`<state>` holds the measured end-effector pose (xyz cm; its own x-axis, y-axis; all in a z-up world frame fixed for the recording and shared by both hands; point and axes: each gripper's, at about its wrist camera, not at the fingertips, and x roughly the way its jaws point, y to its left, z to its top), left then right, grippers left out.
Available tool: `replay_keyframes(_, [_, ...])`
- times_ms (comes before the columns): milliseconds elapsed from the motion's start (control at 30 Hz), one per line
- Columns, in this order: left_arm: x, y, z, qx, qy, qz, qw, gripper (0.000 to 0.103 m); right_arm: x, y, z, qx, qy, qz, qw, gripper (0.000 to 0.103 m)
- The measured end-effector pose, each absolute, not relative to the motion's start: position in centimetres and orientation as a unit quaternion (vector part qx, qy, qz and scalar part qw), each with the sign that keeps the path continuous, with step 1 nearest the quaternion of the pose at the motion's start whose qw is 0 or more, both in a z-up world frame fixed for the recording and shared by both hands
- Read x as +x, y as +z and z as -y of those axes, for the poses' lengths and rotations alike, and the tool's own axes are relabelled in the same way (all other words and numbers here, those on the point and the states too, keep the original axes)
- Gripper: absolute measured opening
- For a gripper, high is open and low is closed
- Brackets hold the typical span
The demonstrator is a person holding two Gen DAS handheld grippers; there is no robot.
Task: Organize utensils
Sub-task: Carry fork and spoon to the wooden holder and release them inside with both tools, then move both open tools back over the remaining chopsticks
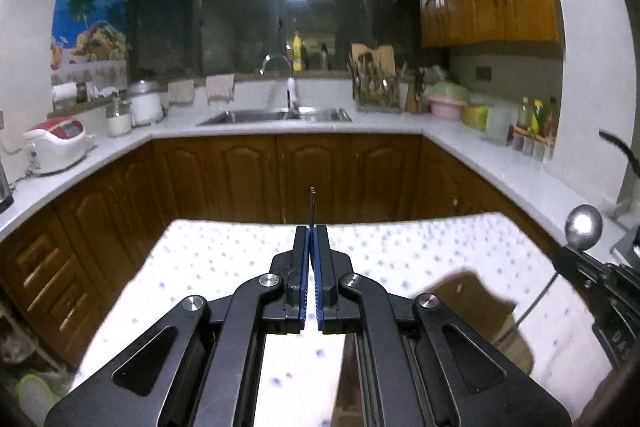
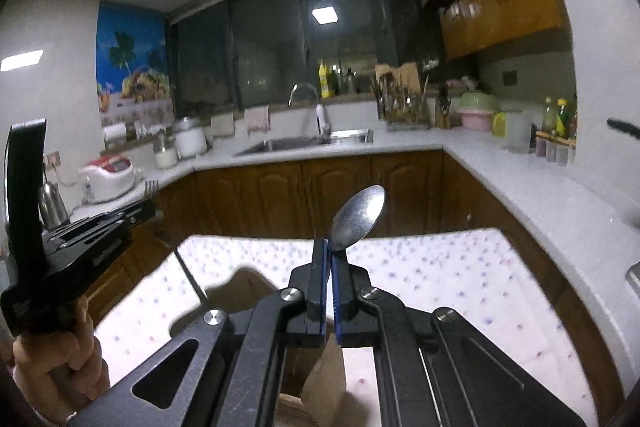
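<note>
Above the dotted-cloth desk (image 2: 460,267), a wooden holder (image 2: 320,379) sits directly beneath both grippers. The right gripper (image 2: 329,251) clenches a spoon (image 2: 360,215), bowl upward, handle pointing down toward the holder; the left gripper (image 1: 311,233) grips a fork (image 1: 312,205) edge-on, tines up.

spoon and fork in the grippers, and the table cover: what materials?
Spoon: looks like polished steel; the bowl shows bright mirror glare. Fork: probably the same metal, grey and shiny, though small and seen edge-on from the left wrist. Table cover: white with small coloured dots; whether cloth or plastic sheet is unclear from here.
</note>
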<state>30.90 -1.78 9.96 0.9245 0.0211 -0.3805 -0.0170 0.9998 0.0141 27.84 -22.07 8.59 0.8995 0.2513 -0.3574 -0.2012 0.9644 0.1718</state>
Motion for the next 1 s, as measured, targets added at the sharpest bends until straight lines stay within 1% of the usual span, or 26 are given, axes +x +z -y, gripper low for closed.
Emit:
replay_keyframes(167, [31.1, 7.7, 2.1, 0.003, -0.009, -0.226, 0.974, 0.002, 28.8, 5.9, 22.2, 0.074, 0.124, -0.23, 0.962, 0.002])
replay_keyframes(333, [30.5, 7.8, 2.6, 0.009, -0.017, -0.224, 0.974, 0.002, 29.3, 4.5, 21.8, 0.075, 0.136, -0.254, 0.955, 0.002])
replay_keyframes(633, [30.7, 8.2, 2.9, 0.008, -0.026, -0.232, 0.972, 0.003, 29.5, 4.7, 21.9, 0.084, 0.136, -0.26, 0.952, 0.002])
replay_keyframes(700, [30.5, 8.3, 2.7, 0.003, -0.031, -0.237, 0.971, 0.005, 29.7, 4.7, 22.0, 0.087, 0.137, -0.264, 0.951, 0.007])
replay_keyframes(733, [30.3, 8.4, 2.6, 0.0, -0.034, -0.238, 0.971, 0.007, 29.6, 4.8, 22.2, 0.092, 0.138, -0.265, 0.95, 0.007])
replay_keyframes(767, [30.1, 8.5, 2.4, -0.004, -0.038, -0.239, 0.97, 0.014, 29.5, 4.9, 22.4, 0.096, 0.137, -0.266, 0.949, 0.007])
replay_keyframes(800, [29.8, 8.7, 2.2, -0.008, -0.038, -0.239, 0.97, 0.03, 29.5, 5.0, 22.8, 0.099, 0.135, -0.265, 0.949, 0.008])
replay_keyframes(833, [29.4, 8.9, 2.0, -0.011, -0.035, -0.237, 0.971, 0.038, 29.3, 5.2, 23.0, 0.103, 0.132, -0.264, 0.95, 0.016])
replay_keyframes(867, [28.7, 9.3, 1.6, -0.015, -0.025, -0.228, 0.973, 0.05, 29.0, 5.4, 23.4, 0.109, 0.127, -0.262, 0.95, 0.034])
replay_keyframes(900, [28.3, 9.6, 1.4, -0.018, -0.02, -0.22, 0.975, 0.054, 28.7, 5.5, 23.6, 0.115, 0.125, -0.26, 0.951, 0.043])
replay_keyframes(933, [27.6, 10.0, 1.0, -0.023, -0.018, -0.214, 0.976, 0.055, 28.2, 5.8, 24.1, 0.126, 0.125, -0.256, 0.95, 0.052])
replay_keyframes(967, [27.2, 10.2, 0.6, -0.027, -0.017, -0.213, 0.977, 0.06, 27.7, 6.0, 24.6, 0.134, 0.126, -0.252, 0.95, 0.053])
replay_keyframes(1000, [26.6, 10.4, 0.1, -0.032, -0.014, -0.212, 0.977, 0.068, 27.4, 6.1, 24.9, 0.139, 0.124, -0.25, 0.95, 0.053])
